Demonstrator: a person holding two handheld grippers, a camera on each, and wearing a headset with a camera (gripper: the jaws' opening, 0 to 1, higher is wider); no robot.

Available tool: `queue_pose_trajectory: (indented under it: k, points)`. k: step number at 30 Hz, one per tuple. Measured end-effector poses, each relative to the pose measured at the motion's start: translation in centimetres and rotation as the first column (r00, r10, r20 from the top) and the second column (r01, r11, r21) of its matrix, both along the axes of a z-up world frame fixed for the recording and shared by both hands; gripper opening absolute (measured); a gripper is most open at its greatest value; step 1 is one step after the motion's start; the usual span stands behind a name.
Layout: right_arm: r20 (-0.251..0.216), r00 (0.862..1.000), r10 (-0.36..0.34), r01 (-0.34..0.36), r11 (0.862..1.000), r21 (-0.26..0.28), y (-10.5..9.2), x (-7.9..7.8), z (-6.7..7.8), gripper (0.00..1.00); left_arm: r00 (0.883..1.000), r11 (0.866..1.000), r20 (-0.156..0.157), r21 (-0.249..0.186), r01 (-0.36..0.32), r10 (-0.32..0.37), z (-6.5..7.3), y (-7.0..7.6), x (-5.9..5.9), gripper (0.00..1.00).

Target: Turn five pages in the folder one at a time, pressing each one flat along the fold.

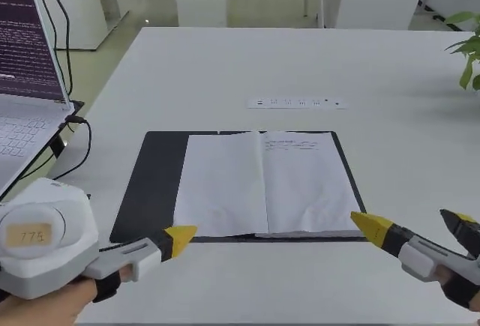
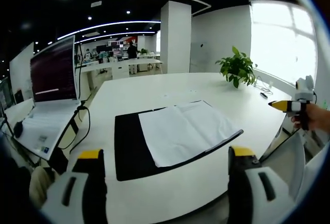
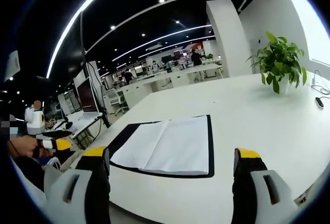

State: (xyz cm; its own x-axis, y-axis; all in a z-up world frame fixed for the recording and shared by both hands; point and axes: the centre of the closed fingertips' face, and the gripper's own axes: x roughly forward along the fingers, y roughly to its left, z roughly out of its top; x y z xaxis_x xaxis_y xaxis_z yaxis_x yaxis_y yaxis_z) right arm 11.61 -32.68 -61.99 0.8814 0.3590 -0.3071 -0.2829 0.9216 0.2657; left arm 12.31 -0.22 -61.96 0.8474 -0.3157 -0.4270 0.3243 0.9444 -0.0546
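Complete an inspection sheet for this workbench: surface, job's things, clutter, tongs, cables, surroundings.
Surface: white table.
Job's things: black folder lies open; white pages flat, writing on the right one.
Clutter: open laptop at left, screen lit; small white strip beyond the folder.
Tongs: left tongs and right tongs open, near the folder's front corners, holding nothing.
Cables: black cables by the laptop.
Surroundings: plant at right; office desks behind.
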Motion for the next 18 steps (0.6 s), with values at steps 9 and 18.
queue_pose_trajectory:
  k: [9,18]
  points:
    - [-0.013,1.000,0.004,-0.004,1.000,0.020,-0.1,-0.4,-0.5,0.99,0.997,0.997,-0.013,0.006,0.079,-0.079,-1.0,-4.3,1.8,0.99]
    - [-0.012,1.000,0.004,-0.004,0.999,0.033,-0.2,-0.6,-0.6,0.98,0.985,0.985,-0.024,0.016,0.173,-0.173,-2.3,-9.0,3.7,0.99]
